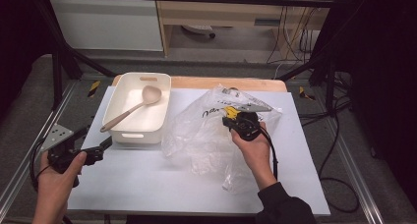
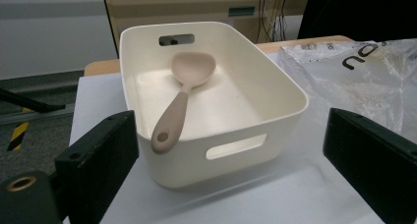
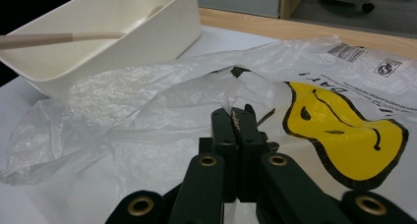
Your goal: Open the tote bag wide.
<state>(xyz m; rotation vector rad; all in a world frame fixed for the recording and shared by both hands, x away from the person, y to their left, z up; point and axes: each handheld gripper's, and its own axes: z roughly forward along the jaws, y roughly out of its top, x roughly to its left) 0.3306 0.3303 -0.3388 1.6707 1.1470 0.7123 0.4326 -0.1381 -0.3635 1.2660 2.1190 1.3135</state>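
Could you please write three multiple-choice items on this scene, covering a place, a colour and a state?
1. Where does the spoon lie?
A. in the white bin
B. on the bare table
C. inside the bag

2. What colour is the face printed on the plastic bag?
A. red
B. yellow
C. green

3. How stands the right claw?
A. wide open
B. shut on the plastic bag
C. shut on the spoon

Answers: 1 A, its bowl rests in the bin and its handle leans over the rim; 2 B, yellow print; 3 B, jaws together pinching the film.
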